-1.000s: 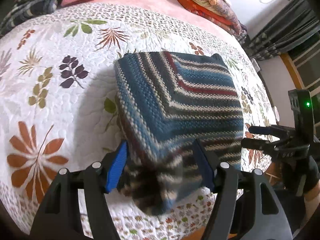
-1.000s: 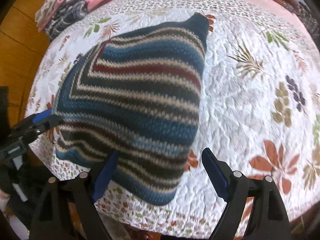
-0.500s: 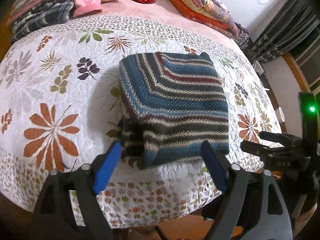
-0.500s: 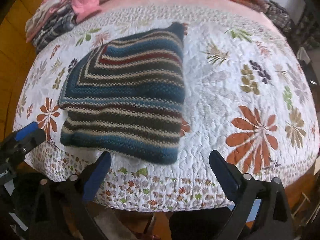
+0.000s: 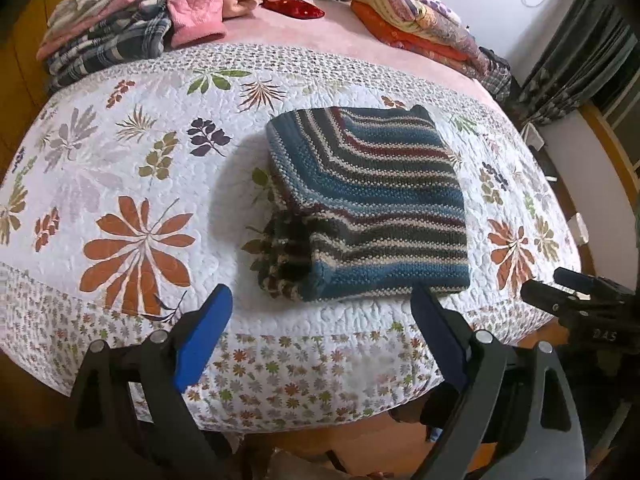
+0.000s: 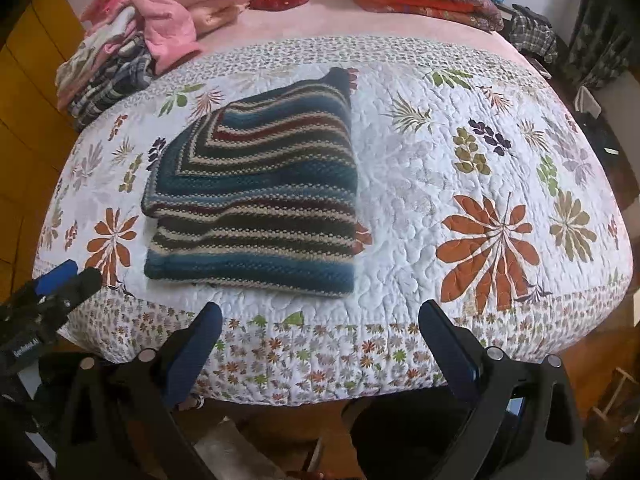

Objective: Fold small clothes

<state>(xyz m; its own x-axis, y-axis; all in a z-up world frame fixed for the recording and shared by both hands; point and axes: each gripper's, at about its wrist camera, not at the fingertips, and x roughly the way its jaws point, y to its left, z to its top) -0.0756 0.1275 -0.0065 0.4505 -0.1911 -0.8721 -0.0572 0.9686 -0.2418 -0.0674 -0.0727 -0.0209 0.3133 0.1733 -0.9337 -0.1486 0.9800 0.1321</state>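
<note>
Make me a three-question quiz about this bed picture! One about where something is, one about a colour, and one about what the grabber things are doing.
1. Where does the striped knit lie?
A. on the floral quilt
B. on the floor
C. in a basket

2. What colour are the gripper pads?
A. red
B. blue
C. yellow

3. What are the left gripper and right gripper doing?
A. both open, holding nothing
B. both clamped on the knit
C. one holds a sock

Answers:
1 A, it rests folded on the quilt.
2 B, blue pads show in both views.
3 A, each gripper's fingers are spread with nothing between them.
</note>
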